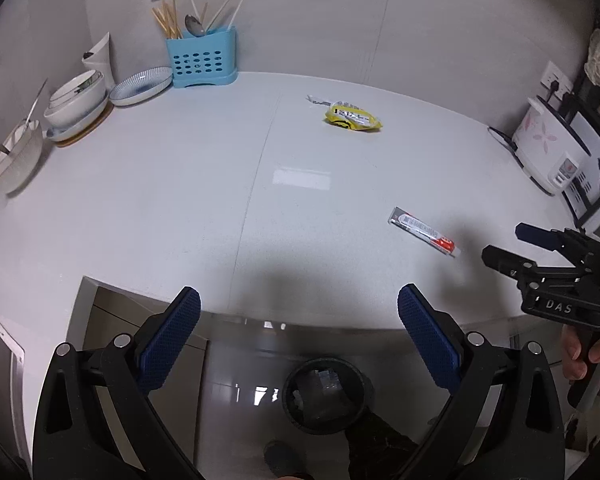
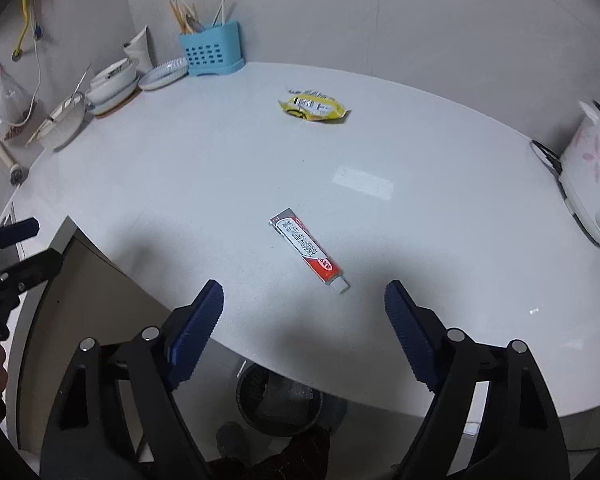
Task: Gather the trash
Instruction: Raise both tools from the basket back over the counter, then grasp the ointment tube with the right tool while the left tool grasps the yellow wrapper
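A blue cutlery holder (image 1: 201,59) (chopsticks and a spoon inside) is placed against the wall. Stacked bowls (image 1: 77,101) and a patterned plate (image 1: 141,85) are positioned beside it. A white rice cooker (image 1: 553,151) is located far right.

Home kitchen, bowls (image 1: 76,98), rice cooker (image 1: 548,152)

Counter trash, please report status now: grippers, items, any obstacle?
Left gripper open, empty. Right gripper open, empty. Red-and-white tube and yellow crinkled wrapper lie on white counter. Nothing blocking them.
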`<state>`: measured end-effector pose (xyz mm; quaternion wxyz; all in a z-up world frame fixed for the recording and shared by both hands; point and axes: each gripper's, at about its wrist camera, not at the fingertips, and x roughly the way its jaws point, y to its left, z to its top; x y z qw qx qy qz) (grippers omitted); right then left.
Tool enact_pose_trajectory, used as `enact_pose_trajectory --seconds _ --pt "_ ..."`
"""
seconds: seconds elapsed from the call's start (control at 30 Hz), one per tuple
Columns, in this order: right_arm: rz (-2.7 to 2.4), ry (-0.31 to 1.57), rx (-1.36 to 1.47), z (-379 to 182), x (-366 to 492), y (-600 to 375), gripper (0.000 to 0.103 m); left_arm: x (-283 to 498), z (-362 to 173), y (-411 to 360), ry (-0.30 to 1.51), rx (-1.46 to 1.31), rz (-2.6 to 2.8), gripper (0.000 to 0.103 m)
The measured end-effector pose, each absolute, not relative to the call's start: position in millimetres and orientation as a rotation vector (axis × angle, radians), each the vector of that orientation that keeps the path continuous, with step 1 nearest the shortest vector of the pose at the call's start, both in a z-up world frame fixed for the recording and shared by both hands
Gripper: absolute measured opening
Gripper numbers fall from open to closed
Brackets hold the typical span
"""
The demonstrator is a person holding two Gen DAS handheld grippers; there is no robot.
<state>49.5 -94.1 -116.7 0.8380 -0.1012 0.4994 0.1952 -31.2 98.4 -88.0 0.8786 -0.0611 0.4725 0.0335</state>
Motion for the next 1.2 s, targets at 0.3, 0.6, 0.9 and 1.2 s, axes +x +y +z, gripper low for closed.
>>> enact_pose_trajectory --seconds 0.3,0.6,0.9,1.2 --pt "0.513 1.238 -0.407 -166.0 118.2 -69.2 0.055 11.2 -94.9 103.6 1.019 -0.209 0.187 0.097" --pt "0.524 1.41 -0.391 -202.7 144.1 -66.3 0.029 29.9 -90.9 100.4 1.03 -0.225 0.254 0.097" --pt "0.476 1.412 -0.315 -195.7 151.3 -90.3 0.019 63.2 -88.5 83.0 1.036 -0.201 0.246 0.097" --pt "0.412 1.313 -0.219 -156.9 165.8 -144.6 0.019 126.0 -95.6 53.5 1.055 -0.202 0.181 0.097"
